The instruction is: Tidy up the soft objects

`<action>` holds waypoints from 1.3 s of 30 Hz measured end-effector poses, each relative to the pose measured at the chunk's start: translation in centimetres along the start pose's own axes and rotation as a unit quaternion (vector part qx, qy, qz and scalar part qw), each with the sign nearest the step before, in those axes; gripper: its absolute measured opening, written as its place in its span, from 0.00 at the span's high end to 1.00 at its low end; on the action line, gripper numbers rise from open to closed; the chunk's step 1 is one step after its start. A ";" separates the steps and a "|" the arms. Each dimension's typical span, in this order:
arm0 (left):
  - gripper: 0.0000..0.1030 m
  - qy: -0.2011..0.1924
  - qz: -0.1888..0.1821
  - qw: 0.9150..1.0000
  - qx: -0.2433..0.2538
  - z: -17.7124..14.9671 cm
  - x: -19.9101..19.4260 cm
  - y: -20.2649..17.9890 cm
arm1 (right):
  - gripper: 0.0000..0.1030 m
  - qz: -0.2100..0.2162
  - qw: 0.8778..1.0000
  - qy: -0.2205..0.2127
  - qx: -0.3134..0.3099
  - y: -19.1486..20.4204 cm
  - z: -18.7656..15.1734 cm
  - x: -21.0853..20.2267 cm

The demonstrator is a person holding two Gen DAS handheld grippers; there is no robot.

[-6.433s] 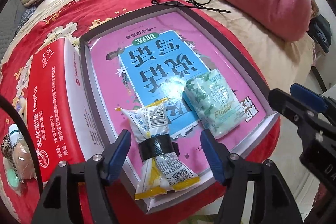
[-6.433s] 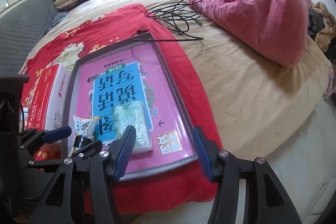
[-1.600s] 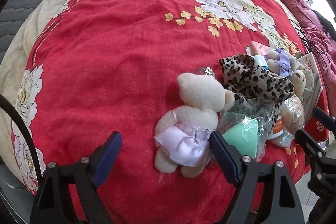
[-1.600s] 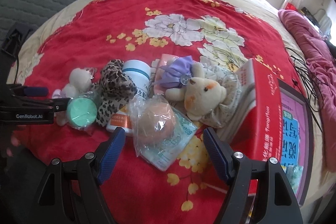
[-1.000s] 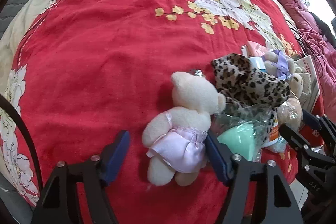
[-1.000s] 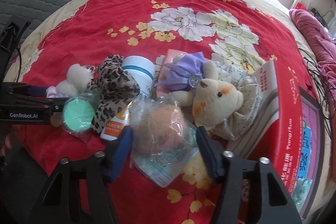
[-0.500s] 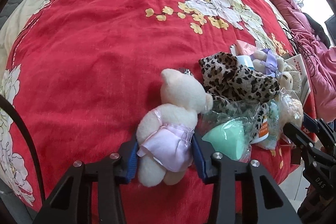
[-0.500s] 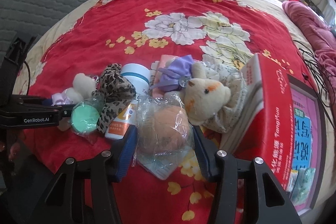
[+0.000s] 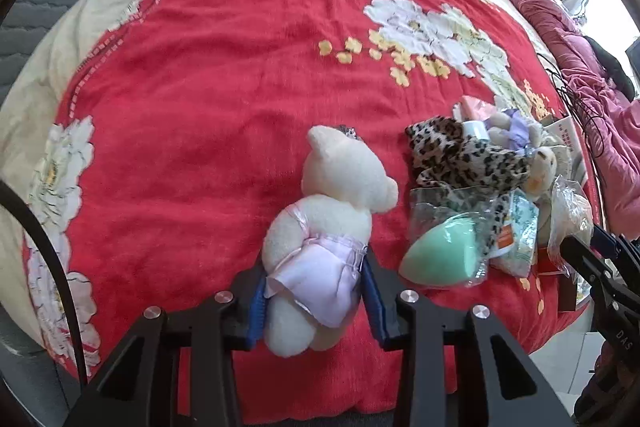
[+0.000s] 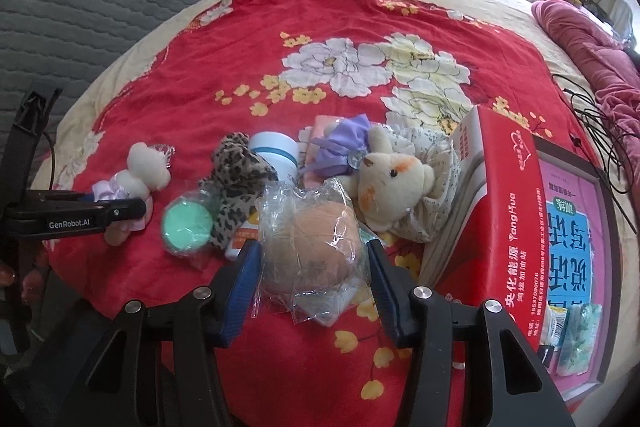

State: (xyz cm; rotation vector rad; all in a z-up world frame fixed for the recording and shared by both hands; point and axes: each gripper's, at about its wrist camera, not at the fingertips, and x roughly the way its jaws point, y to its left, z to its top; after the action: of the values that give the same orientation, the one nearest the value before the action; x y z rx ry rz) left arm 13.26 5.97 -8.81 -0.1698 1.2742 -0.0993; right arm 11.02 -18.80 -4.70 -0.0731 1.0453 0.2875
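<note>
Pick-up step: left gripper [image 9: 314,293] clamps the cream teddy bear [image 9: 324,227]; right gripper [image 10: 310,285] clamps the bagged peach sponge [image 10: 316,247]. Next, probably: carry both right to the framed tray [image 10: 608,211].

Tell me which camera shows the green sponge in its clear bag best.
The left wrist view: the green sponge lies large and side-on, its teardrop shape clear inside the wrapper, beside the white bear held in the left gripper. The right wrist view shows the sponge smaller, end-on as a round disc, partly under the leopard-print cloth.
</note>
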 end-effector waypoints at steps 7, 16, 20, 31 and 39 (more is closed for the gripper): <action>0.61 -0.027 0.001 0.999 0.017 -0.2 -3.0 -1.9 | 0.47 -0.003 1.000 -0.015 0.021 -0.5 -0.3 -2.0; 0.61 -0.059 -0.003 0.997 0.057 -1.0 -6.6 -6.3 | 0.47 -0.013 0.998 -0.057 0.037 -1.4 -0.8 -6.5; 0.61 -0.069 -0.009 0.995 0.073 -1.5 -7.8 -8.5 | 0.47 -0.017 0.996 -0.073 0.043 -2.0 -1.2 -8.5; 0.61 -0.081 -0.031 0.990 0.107 -3.3 -10.3 -14.0 | 0.47 -0.026 0.991 -0.114 0.066 -4.4 -2.6 -13.4; 0.61 -0.080 -0.048 0.985 0.144 -4.8 -11.2 -18.3 | 0.47 -0.035 0.986 -0.131 0.092 -6.6 -3.6 -15.6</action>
State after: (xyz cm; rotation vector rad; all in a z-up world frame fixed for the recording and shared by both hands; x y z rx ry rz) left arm 5.80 -10.50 3.67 0.0106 1.0775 -0.3442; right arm 2.50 -28.96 6.45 0.0929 0.8026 0.1303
